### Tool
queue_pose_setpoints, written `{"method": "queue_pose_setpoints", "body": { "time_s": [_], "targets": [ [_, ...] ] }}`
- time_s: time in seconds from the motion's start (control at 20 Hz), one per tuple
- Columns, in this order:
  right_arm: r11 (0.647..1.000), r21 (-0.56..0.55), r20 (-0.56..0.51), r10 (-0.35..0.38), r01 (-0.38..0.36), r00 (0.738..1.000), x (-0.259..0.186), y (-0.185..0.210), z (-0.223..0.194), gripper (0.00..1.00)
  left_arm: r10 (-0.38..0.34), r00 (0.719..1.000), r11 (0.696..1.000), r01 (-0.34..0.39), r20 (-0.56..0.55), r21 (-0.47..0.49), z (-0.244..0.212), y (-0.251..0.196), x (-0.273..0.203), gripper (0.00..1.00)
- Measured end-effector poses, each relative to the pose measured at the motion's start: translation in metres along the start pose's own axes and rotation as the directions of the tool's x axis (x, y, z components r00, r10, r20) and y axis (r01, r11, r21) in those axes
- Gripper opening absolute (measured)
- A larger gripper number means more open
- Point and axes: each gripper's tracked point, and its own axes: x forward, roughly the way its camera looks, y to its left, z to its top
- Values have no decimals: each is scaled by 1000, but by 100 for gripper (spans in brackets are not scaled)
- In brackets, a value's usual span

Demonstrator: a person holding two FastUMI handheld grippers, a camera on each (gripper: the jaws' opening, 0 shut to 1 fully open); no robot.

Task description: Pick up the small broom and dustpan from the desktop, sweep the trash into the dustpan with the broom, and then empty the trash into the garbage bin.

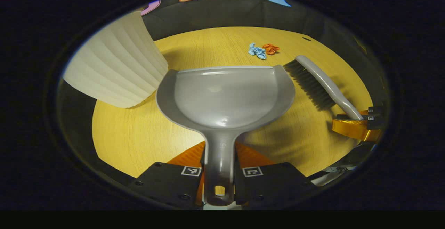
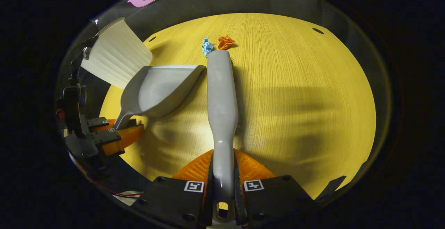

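Observation:
My left gripper (image 1: 219, 156) is shut on the handle of the grey dustpan (image 1: 226, 97), whose pan faces forward over the wooden desktop (image 1: 139, 138). The right gripper (image 2: 222, 163) is shut on the handle of the grey small broom (image 2: 221, 93), which points toward the trash. In the left gripper view the broom (image 1: 318, 81) shows dark bristles, held by the right gripper (image 1: 361, 119) at the right. A blue crumpled scrap (image 1: 257, 51) and an orange one (image 1: 270, 48) lie side by side farther off; the blue scrap (image 2: 207, 46) and orange scrap (image 2: 226, 42) sit just past the broom's tip. The dustpan (image 2: 158, 90) and left gripper (image 2: 116, 133) show at left.
A white ribbed garbage bin (image 1: 120, 62) stands at the left of the desktop, close beside the dustpan; the bin (image 2: 116, 53) also shows at the far left in the right gripper view. The desktop (image 2: 306, 100) stretches bare to the right of the broom, with small dark holes near its far edge.

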Motion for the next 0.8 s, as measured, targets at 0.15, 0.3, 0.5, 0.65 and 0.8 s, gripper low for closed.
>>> {"method": "queue_pose_setpoints", "body": {
  "time_s": [0.15,0.3,0.5,0.65,0.8],
  "targets": [
    [1000,9,70,0,-1,998,-12,-6,13,25,-8,997,1000,10,80,-21,14,5,-12,28],
    [1000,15,129,5,-7,992,-31,-14,30,25,-18,992,1000,18,125,0,27,13,-31,28],
    [999,-4,201,-32,33,979,-57,-37,61,25,-102,983,994,96,152,42,34,11,-43,28],
    [995,-25,227,-86,94,970,-60,-55,96,25,-128,975,983,101,182,153,44,20,-51,29],
    [990,-61,239,-113,131,964,-50,-59,136,25,-109,977,951,48,183,307,52,32,-42,30]
  ]
}}
